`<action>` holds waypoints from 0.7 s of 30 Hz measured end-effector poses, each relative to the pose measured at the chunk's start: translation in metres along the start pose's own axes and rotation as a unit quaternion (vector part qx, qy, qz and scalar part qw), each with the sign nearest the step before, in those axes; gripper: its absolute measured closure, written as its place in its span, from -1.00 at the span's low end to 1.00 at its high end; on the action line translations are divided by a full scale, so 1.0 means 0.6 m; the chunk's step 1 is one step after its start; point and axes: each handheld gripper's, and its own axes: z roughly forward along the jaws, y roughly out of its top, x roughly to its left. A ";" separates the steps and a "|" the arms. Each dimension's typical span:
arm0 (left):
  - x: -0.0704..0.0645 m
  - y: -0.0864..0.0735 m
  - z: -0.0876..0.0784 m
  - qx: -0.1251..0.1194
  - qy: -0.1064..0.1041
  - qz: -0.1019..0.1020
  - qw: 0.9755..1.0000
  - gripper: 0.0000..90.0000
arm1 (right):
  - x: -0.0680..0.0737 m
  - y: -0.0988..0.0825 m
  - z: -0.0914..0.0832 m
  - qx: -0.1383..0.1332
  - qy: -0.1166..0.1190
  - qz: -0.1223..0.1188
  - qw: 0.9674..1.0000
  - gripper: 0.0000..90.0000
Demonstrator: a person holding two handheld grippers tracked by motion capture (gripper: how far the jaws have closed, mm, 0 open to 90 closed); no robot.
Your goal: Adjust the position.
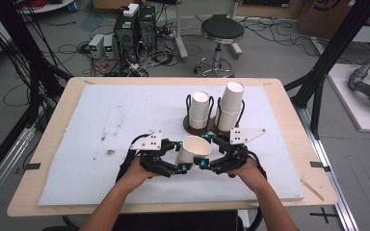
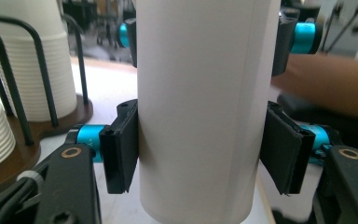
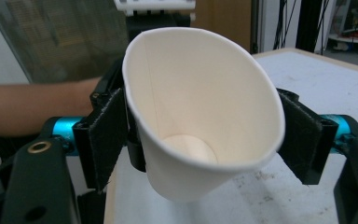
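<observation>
Two grippers met on one paper cup (image 1: 193, 150) just in front of the cup rack (image 1: 214, 126), above the surface (image 1: 101, 144). Left gripper (image 2: 200, 158): fingers closed against the wall. Right gripper (image 3: 205, 140): fingers squeezed the rim oval; I judged a gentler grip better.

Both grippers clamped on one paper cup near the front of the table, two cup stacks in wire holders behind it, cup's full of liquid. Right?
Not quite: the paper cup is empty; the right gripper view looks into its mouth to a bare bottom. The rest holds: the left gripper and right gripper both clamp it, and two cup stacks stand in wire holders behind.
</observation>
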 end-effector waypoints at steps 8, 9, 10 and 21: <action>-0.002 -0.007 0.004 -0.009 -0.004 -0.001 1.000 -0.20 | -0.002 0.000 -0.002 -0.009 0.008 0.000 1.000 -0.29; -0.003 -0.007 0.004 -0.005 -0.002 0.002 1.000 -0.20 | -0.003 0.000 -0.002 -0.005 0.009 -0.006 1.000 -0.26; -0.004 -0.007 0.005 -0.002 -0.002 0.004 1.000 -0.20 | -0.002 0.000 -0.003 -0.001 0.011 -0.008 1.000 -0.23; -0.013 0.007 0.017 0.078 0.029 0.048 0.995 -0.36 | 0.004 -0.001 0.007 0.057 -0.002 -0.051 0.997 -0.15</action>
